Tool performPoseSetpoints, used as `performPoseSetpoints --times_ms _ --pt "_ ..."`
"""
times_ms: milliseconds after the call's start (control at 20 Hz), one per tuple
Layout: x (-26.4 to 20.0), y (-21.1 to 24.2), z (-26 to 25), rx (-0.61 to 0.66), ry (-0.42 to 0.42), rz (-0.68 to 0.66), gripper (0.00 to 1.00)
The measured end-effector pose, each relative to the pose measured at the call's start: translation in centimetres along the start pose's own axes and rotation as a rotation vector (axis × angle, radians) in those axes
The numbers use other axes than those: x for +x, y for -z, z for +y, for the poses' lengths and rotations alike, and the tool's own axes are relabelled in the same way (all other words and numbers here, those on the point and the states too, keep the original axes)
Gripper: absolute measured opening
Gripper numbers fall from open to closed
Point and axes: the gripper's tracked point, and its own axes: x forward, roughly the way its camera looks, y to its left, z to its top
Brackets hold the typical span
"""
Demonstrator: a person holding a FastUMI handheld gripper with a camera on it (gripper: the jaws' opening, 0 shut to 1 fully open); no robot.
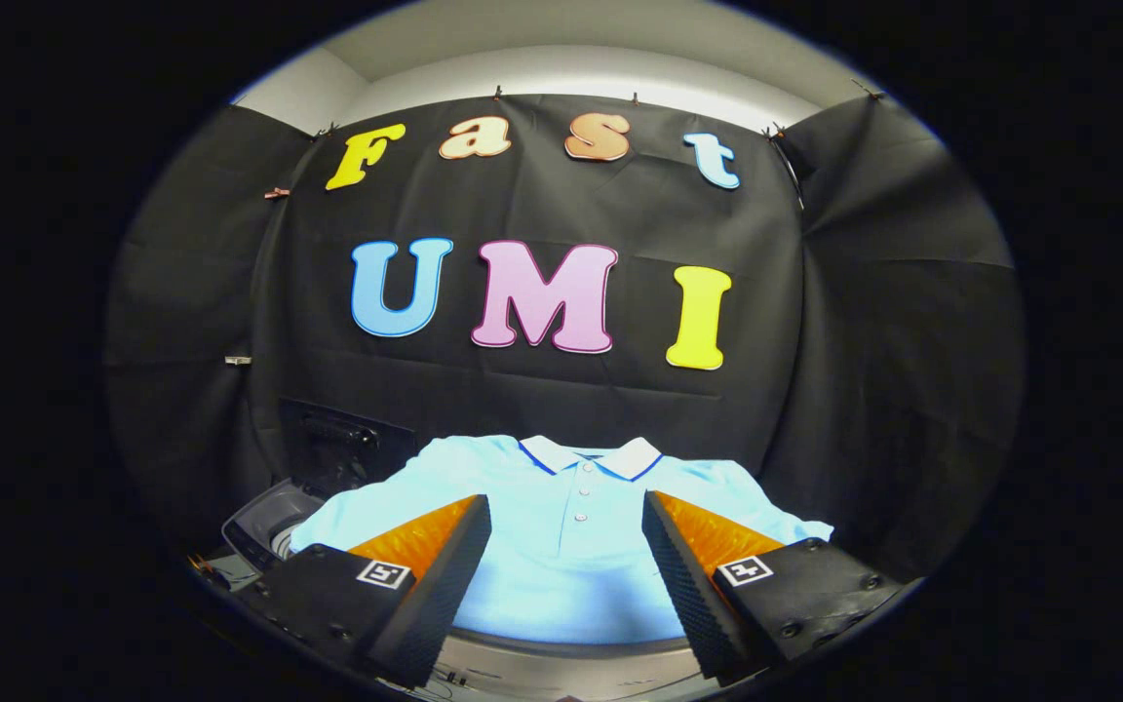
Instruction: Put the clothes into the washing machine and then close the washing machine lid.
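A light blue polo shirt [561, 546] lies flat, collar toward the booth wall, placket running straight away between the spread, empty fingers [566, 575]. The washing machine's open tub [264, 531] sits beside its sleeve.

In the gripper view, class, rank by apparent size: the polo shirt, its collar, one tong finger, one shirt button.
1. Polo shirt, lying flat beyond the open tongs.
2. Tong finger, though its nearness to the camera enlarges it.
3. Collar.
4. Button.
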Motion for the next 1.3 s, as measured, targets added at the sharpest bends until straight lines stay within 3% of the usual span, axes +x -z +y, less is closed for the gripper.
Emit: performPoseSetpoints --times_ms 550,1000,1300 --pt "7.2 2.8 -0.7 0.073 0.012 0.274 0.99" --pt "9.5 7.0 -1.7 0.057 0.024 0.473 0.99" --pt "9.4 7.1 -1.6 0.075 0.006 0.518 0.98"
